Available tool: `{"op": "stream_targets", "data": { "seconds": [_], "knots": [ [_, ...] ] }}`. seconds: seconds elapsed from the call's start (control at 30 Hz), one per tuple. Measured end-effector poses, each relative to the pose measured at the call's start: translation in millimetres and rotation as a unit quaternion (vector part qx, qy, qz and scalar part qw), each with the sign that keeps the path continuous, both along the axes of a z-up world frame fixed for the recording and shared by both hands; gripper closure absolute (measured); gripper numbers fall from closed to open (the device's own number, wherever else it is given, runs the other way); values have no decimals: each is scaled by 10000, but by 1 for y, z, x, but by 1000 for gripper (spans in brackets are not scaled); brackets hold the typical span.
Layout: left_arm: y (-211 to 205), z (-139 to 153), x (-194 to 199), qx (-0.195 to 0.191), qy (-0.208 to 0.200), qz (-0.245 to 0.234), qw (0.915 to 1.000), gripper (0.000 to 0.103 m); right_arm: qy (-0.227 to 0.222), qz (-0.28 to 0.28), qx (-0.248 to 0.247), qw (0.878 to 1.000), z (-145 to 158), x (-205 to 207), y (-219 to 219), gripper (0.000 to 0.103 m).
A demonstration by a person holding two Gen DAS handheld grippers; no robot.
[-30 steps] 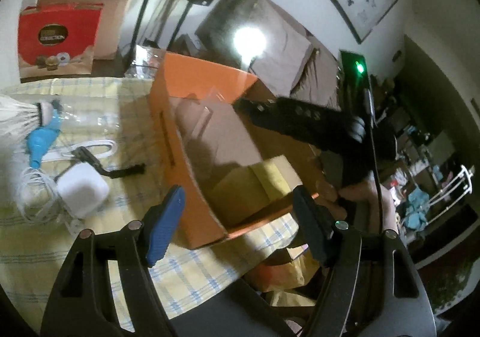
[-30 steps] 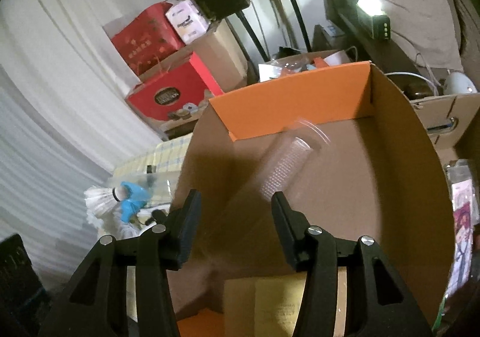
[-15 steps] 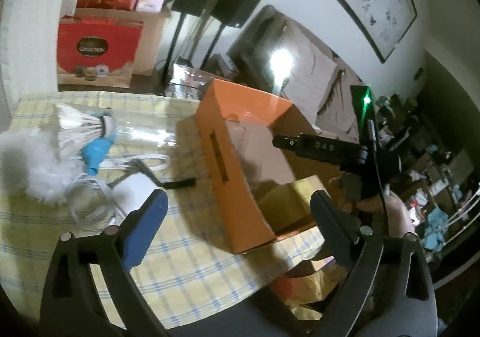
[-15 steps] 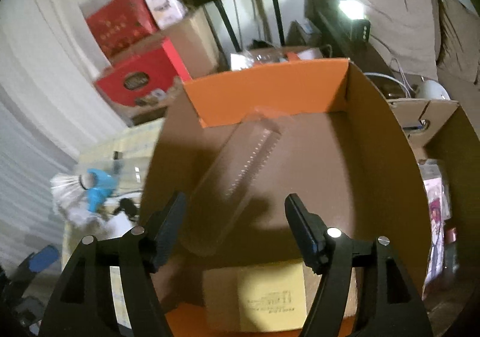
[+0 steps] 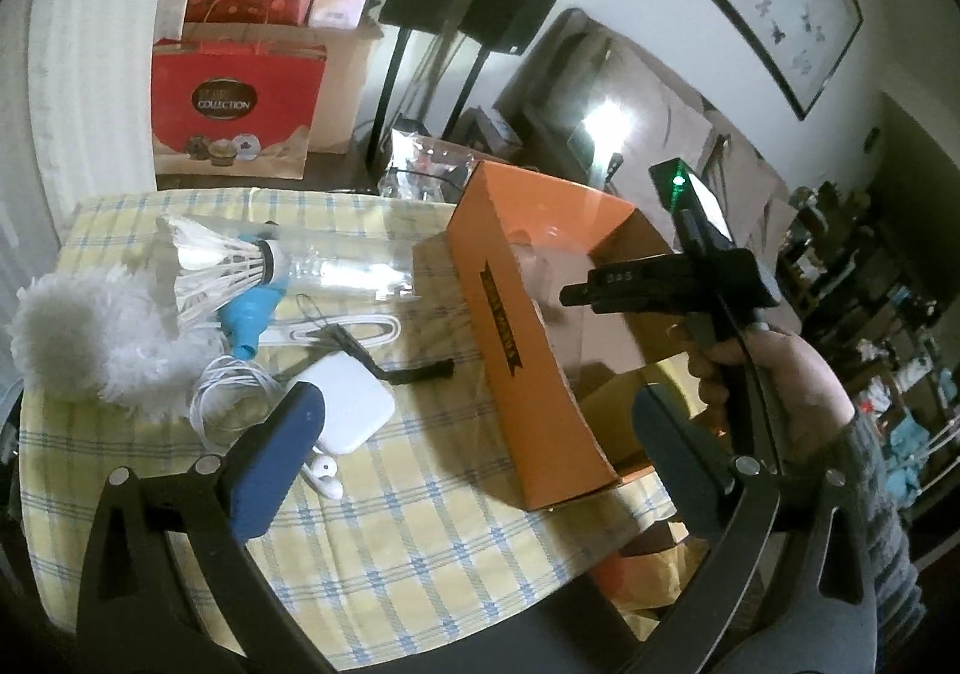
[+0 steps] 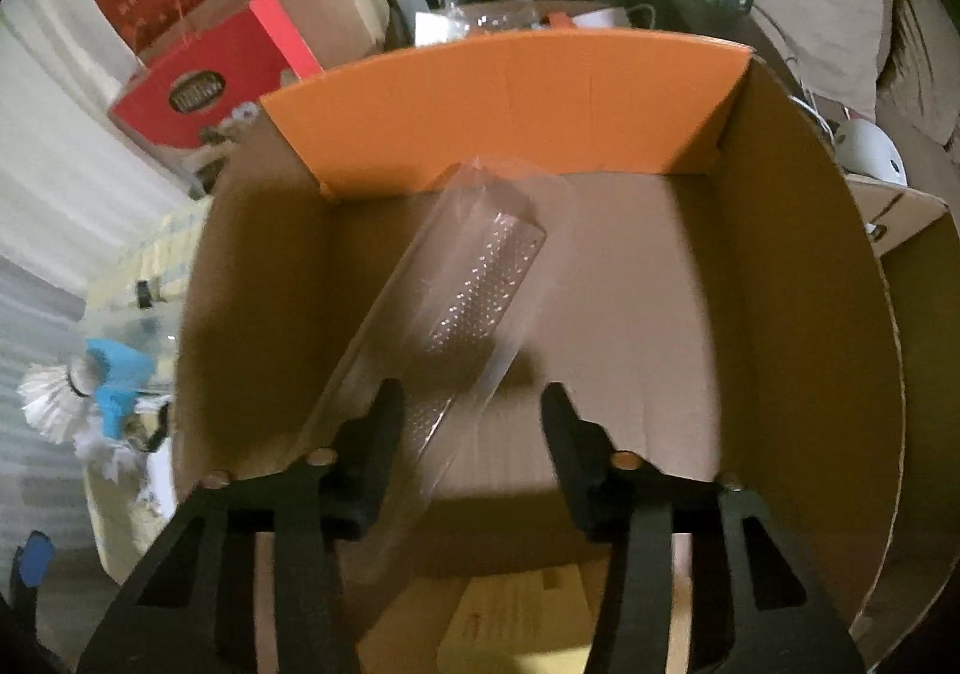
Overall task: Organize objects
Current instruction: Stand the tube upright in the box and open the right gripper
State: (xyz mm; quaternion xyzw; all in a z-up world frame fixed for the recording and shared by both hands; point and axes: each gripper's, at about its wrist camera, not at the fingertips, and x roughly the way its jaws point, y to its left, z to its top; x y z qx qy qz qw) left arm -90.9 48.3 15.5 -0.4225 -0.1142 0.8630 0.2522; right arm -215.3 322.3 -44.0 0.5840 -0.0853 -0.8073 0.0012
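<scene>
Covering table [image 5: 420, 524]: yellow checked cloth [image 5: 384, 548]

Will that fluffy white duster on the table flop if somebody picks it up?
Probably. The fluffy white duster looks soft and already lies curved on the table, so it would likely droop. It seems light, and unlikely to roll.

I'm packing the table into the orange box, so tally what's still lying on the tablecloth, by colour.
White: 5: fluffy duster, shuttlecock, charger brick, cable, earbud
Blue: 1: blue handle
Clear: 1: clear tube
Black: 1: black strap
Total: 8
</scene>
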Motion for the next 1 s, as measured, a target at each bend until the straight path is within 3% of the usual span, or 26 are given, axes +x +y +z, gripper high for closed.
{"op": "stream_targets", "data": {
  "seconds": [0.17,0.27,0.77,1.0],
  "knots": [
    [-5,-2,-3,-101,2,43,9999,1,-156,258,87,9995,-9,-7,-8,88],
    [-12,-4,-5,-145,11,129,9998,1,-144,426,155,9989,-8,-5,-13,92],
    [-51,-13,-7,-152,-141,498,9985,1,-347,1471,325,9880,-8,27,-51,93],
    [-74,-19,-7,-204,-216,721,9970,1,-441,1315,-193,9902,-7,33,-36,92]
  ]
}}
